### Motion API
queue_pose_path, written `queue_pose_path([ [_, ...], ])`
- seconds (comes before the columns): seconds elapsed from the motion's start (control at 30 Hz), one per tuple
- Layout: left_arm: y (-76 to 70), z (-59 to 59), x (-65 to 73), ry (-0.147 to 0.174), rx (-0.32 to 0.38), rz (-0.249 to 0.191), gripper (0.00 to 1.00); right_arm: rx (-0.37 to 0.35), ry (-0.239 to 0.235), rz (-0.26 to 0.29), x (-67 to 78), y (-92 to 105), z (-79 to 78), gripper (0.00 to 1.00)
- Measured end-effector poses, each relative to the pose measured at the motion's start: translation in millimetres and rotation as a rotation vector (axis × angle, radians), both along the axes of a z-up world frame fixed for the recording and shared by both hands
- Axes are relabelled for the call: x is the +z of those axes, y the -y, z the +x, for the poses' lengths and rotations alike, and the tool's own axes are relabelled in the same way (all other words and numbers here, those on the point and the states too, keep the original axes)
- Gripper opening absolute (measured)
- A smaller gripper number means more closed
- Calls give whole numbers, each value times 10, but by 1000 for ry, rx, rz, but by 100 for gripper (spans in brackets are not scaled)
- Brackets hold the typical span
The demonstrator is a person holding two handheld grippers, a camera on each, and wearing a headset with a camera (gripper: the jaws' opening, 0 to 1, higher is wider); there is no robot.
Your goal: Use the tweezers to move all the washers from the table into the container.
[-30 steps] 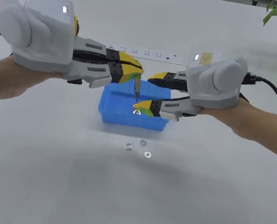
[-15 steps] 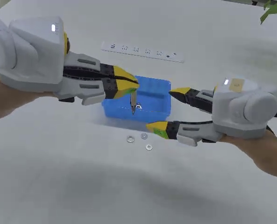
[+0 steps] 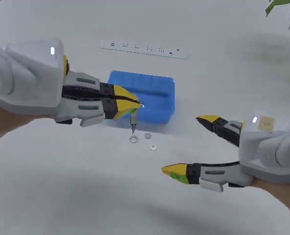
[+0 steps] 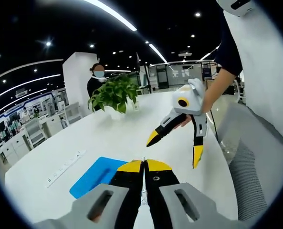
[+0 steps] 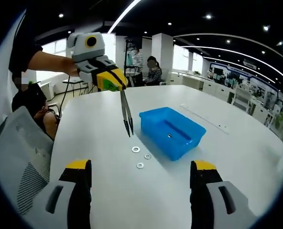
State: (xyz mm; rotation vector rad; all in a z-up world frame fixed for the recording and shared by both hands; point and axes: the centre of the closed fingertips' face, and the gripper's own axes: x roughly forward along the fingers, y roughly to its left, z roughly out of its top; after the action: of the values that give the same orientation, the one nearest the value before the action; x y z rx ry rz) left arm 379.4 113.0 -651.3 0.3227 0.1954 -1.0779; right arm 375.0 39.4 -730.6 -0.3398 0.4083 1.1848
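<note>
Left gripper (image 4: 143,163) at bottom centre, yellow-tipped jaws pressed together with the thin tweezers (image 4: 142,188) pinched in the seam. Beyond the tips is the white worktop (image 4: 108,138), with the blue container (image 4: 96,177) low and left of the jaws. White power strip (image 4: 65,167) lies further left. Right gripper (image 4: 173,152) is up right of centre, held in a hand (image 4: 185,121), jaws spread wide, tips pointing down. Potted plant (image 4: 115,95) at the far edge, a person (image 4: 97,78) standing behind it. Mesh chair back (image 4: 260,162) at right.

tweezers (image 5: 126,114) hang upright, tips near three silver washers (image 5: 147,156) lying beside the blue container (image 5: 154,133).
</note>
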Motion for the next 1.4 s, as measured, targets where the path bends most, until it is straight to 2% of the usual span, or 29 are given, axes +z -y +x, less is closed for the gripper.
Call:
queue_pose_path([
  [0.23,-26,5,-114,-11,6,0,4,7,-23,8,-48,-38,-169,99],
  [0.37,-19,19,-153,0,6,-6,4,19,-29,-1,-109,-46,-256,100],
  [0.5,-35,45,-251,-9,14,14,4,20,-53,-1,-164,-29,-322,100],
  [0.7,-4,-1,-312,-24,12,5,4,-9,-75,2,-240,20,-349,100],
  [0.83,20,-7,-364,-49,1,-1,4,-19,-91,-5,-305,52,-364,100],
  [1.0,32,27,-360,-41,3,-2,4,-11,-89,-18,-344,60,-379,100],
  [1.17,32,77,-319,-39,16,-26,4,-15,-95,-3,-337,30,-379,100],
  [1.4,63,102,-349,-40,12,-22,4,-30,-100,7,-339,49,-370,99],
])
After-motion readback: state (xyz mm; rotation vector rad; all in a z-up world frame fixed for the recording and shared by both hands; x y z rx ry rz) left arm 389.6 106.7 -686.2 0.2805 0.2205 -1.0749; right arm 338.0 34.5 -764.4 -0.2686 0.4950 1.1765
